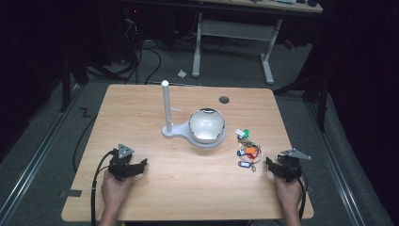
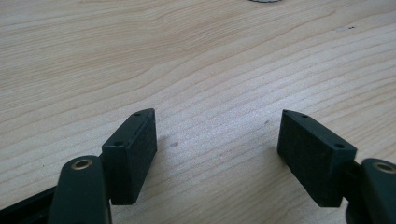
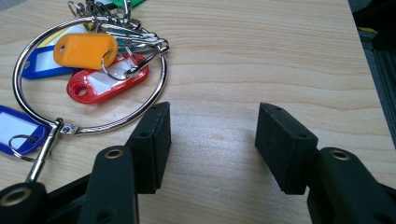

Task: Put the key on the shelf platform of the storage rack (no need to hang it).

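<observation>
A large metal key ring [image 3: 88, 74] with coloured tags (orange, red, blue, green) lies on the wooden table [image 1: 188, 179], right of centre [image 1: 248, 151]. My right gripper [image 1: 272, 165] rests on the table just right of it, open, with bare wood between its jaws [image 3: 212, 135]; the ring's edge lies just beyond its left jaw. My left gripper [image 1: 136, 165] rests at the front left, open over bare wood [image 2: 217, 140]. A white bowl [image 1: 207, 126] sits on a white stand with an upright post [image 1: 165, 106] at the table's middle.
A round cable hole [image 1: 224, 100] is at the table's back right. The table's right edge [image 3: 369, 70] runs close beside my right gripper. Desk legs and cables stand on the floor behind the table.
</observation>
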The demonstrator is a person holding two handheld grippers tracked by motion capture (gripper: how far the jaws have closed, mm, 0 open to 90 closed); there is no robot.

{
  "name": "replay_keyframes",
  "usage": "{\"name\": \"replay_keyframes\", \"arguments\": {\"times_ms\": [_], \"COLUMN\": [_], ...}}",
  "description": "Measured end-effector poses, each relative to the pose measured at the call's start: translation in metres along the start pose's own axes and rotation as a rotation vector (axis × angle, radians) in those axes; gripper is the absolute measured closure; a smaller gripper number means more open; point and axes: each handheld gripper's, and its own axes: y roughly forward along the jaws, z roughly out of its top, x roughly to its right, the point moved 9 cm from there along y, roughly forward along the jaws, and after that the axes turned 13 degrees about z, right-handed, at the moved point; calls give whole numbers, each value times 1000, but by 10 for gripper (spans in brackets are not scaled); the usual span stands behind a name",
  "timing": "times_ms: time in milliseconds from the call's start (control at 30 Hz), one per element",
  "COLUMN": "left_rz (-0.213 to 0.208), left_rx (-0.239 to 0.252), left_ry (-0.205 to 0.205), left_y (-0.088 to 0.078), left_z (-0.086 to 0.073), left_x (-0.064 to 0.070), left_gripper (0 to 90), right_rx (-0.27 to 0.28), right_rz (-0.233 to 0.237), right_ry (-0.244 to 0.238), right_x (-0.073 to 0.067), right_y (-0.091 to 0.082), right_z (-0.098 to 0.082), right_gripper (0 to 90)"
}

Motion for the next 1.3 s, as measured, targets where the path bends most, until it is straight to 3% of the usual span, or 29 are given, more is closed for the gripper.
{"name": "replay_keyframes", "arguments": {"times_ms": [900,1067,1300], "left_rz": [-4,-5,-4], "left_rx": [5,5,5], "left_ry": [7,8,6], "left_y": [0,0,0], "left_z": [1,1,1], "left_x": [0,0,0], "left_gripper": [288,287,287], "right_rx": [-2,14,33], "right_rz": [2,21,93], "right_ry": [3,-7,-30], "right_x": [-1,-6,-24], "right_y": [0,-2,-7], "right_z": [0,1,9], "right_gripper": [457,476,481]}}
